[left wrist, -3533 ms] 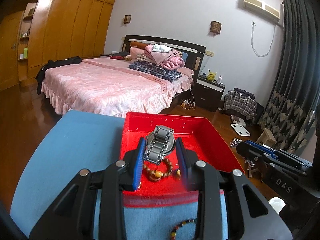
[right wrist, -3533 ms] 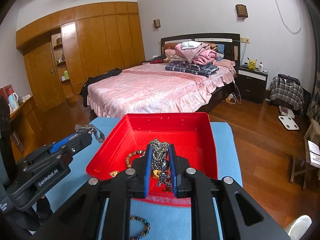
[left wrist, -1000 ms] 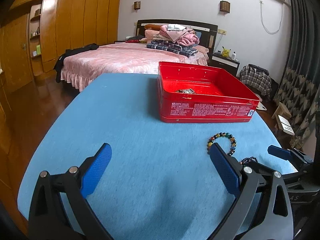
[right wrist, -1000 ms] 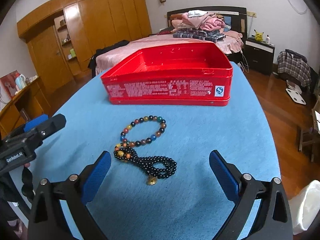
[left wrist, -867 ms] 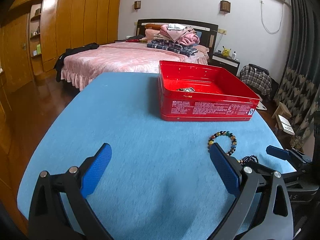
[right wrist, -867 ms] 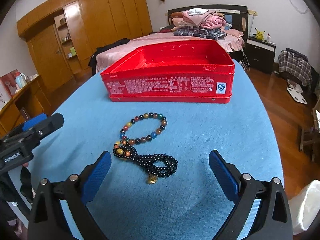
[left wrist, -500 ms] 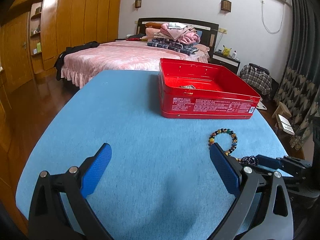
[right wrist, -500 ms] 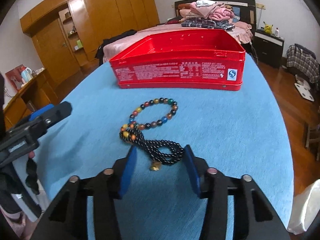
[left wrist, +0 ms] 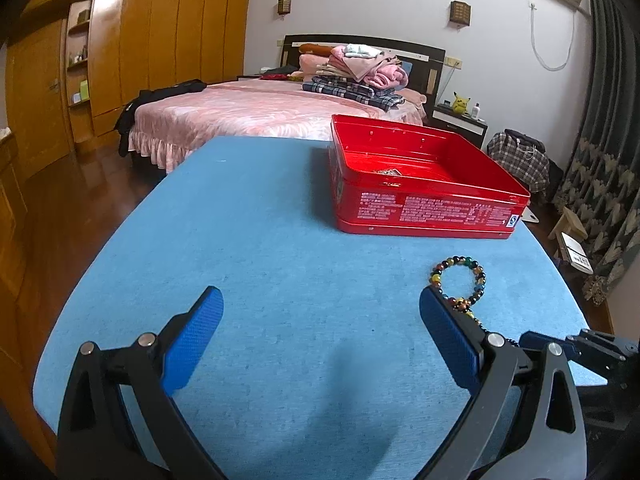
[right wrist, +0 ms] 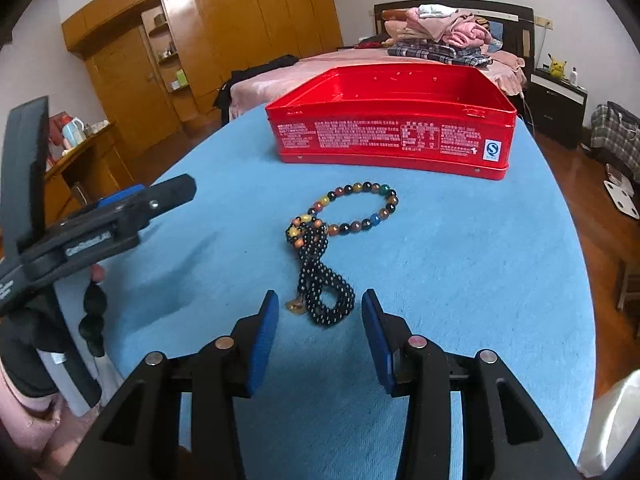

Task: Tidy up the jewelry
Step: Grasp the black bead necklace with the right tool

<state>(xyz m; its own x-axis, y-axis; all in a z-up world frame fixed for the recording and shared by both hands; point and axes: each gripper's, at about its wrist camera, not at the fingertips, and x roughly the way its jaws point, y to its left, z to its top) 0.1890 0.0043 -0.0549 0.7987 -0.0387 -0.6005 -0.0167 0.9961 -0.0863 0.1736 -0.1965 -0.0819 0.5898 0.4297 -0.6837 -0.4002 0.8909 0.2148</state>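
In the left wrist view the left gripper [left wrist: 320,320] gapes wide over bare blue tabletop [left wrist: 256,240], the multicoloured bracelet [left wrist: 460,280] at its right fingertip; in the right wrist view the half-open right gripper [right wrist: 318,320] brackets the black bead strand [right wrist: 322,284], running up-frame toward the red tin [right wrist: 392,136].

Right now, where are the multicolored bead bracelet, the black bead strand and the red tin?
multicolored bead bracelet [right wrist: 382,189], right wrist view, far arc of the loop.
black bead strand [right wrist: 320,276], right wrist view, where its loops cross.
red tin [right wrist: 394,136], right wrist view, printed front wall.
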